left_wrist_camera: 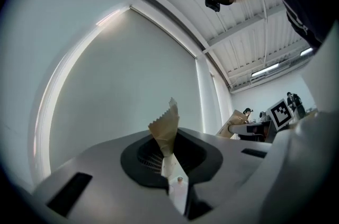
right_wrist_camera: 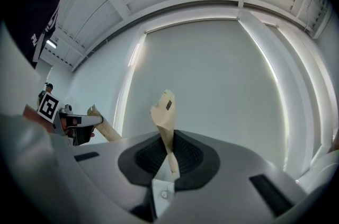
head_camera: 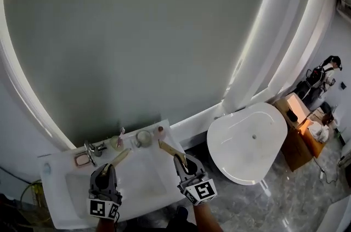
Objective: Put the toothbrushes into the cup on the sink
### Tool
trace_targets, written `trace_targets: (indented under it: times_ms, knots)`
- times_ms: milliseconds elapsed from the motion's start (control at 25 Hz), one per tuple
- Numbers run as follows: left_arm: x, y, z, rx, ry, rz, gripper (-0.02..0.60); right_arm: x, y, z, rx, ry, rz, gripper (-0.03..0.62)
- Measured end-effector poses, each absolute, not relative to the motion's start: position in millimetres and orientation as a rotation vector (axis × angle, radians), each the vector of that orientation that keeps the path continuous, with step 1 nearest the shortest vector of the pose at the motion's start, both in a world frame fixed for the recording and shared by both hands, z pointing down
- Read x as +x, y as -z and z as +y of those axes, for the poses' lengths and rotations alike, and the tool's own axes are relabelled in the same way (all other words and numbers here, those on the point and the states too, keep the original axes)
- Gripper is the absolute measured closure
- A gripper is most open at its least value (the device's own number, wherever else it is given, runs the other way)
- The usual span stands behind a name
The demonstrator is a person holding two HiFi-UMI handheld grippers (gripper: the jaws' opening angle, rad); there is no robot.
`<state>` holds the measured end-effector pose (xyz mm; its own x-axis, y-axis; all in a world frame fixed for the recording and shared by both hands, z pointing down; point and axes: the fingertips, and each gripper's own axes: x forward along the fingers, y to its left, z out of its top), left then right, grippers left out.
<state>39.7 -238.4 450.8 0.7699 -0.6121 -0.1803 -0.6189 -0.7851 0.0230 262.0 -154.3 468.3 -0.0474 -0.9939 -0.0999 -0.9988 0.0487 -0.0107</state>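
Note:
Two toothbrushes in brown paper wrappers are held over the white sink (head_camera: pixel 60 198). My left gripper (head_camera: pixel 112 168) is shut on one wrapped toothbrush (head_camera: pixel 120 158), which juts from its jaws in the left gripper view (left_wrist_camera: pixel 165 130). My right gripper (head_camera: pixel 179 159) is shut on the other wrapped toothbrush (head_camera: pixel 167 147), seen upright between its jaws (right_wrist_camera: pixel 164 117). A pale cup (head_camera: pixel 143 139) stands on the sink's back ledge, between the two wrapper tips. A second cup (head_camera: pixel 115 142) to its left holds a pink toothbrush (head_camera: pixel 121 132).
A chrome faucet (head_camera: pixel 91 150) and a soap dish (head_camera: pixel 83 159) are at the sink's back left. A small bottle (head_camera: pixel 160 130) stands right of the cup. A white toilet (head_camera: pixel 247 140) with its lid down and a wooden cabinet (head_camera: pixel 299 135) are to the right.

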Motion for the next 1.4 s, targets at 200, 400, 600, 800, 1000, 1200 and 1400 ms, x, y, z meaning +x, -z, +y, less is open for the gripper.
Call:
trace_targets:
  times_ms: [200, 400, 600, 800, 1000, 1200, 1400]
  knots:
    - [88, -440, -220, -2.825, -0.28, 1.17, 0.537, 313, -464, -152, -1.972, -0.08, 2.347, 0.546]
    - [110, -431, -204, -2.733, -0.281, 1.331, 0.537, 342, -464, -157, -1.837, -0.047, 2.464, 0.546]
    - [124, -429, -190, -2.703, -0.279, 1.392, 0.537, 359, -460, -158, -1.785, -0.045, 2.493, 0.546]
    - [124, -428, -186, -2.699, -0.287, 1.391, 0.537, 356, -456, -166, -1.759, -0.061, 2.501, 0.546]
    - [122, -430, -188, -2.706, -0.295, 1.378, 0.537, 351, -457, -169, -1.761, -0.065, 2.507, 0.546]
    - [116, -432, -196, -2.712, -0.316, 1.383, 0.537, 346, -461, -175, -1.761, -0.037, 2.511, 0.546]
    - [117, -437, -203, -2.715, -0.315, 1.371, 0.537, 341, -465, -179, -1.769, -0.037, 2.525, 0.546]
